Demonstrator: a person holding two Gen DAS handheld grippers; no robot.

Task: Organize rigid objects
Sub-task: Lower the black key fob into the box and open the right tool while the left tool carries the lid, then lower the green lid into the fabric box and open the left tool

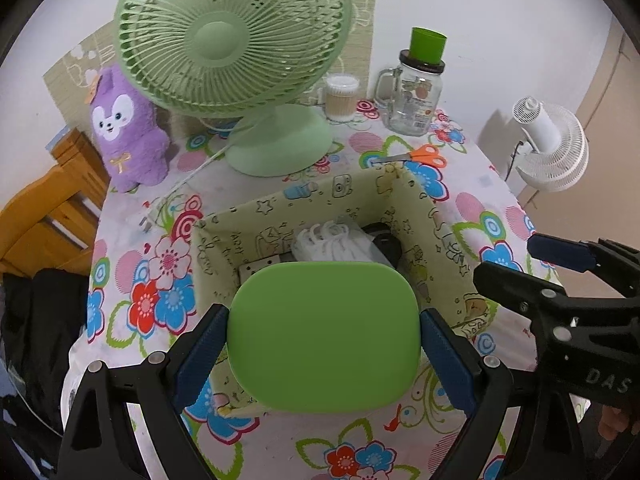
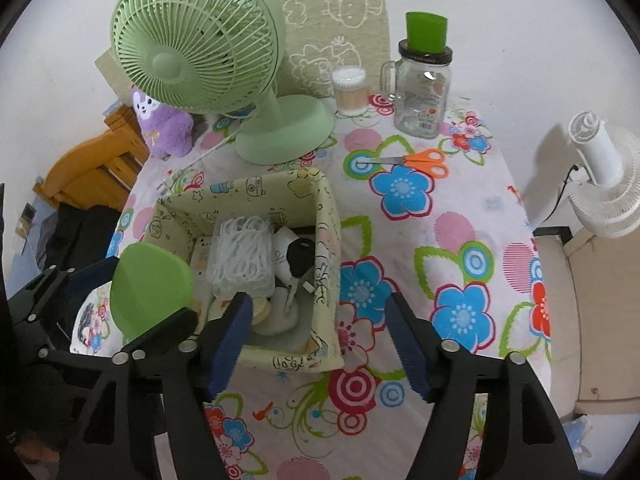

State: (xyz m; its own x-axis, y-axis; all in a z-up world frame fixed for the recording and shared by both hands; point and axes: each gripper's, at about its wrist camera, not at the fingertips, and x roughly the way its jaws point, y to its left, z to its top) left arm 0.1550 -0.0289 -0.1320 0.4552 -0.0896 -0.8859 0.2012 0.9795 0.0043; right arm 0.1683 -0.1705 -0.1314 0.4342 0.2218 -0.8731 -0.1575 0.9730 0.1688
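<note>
My left gripper (image 1: 323, 338) is shut on a flat green rounded box (image 1: 324, 336), held above the near side of the pale patterned storage box (image 1: 424, 200). The same green box (image 2: 150, 284) and the left gripper show at the left of the right wrist view. The storage box (image 2: 328, 216) holds a clear pack of white floss picks (image 2: 240, 256), a black key (image 2: 298, 258) and small round items. My right gripper (image 2: 320, 340) is open and empty over the storage box's near right corner. It also shows in the left wrist view (image 1: 520, 264).
On the floral tablecloth (image 2: 460, 232) stand a green fan (image 2: 200, 48), a purple plush toy (image 1: 126, 128), a cotton swab tub (image 2: 350, 92), and a glass jar with a green cup on top (image 2: 424, 88). Orange scissors (image 2: 420, 162) lie behind the box. A white fan (image 2: 604, 176) stands off the table's right.
</note>
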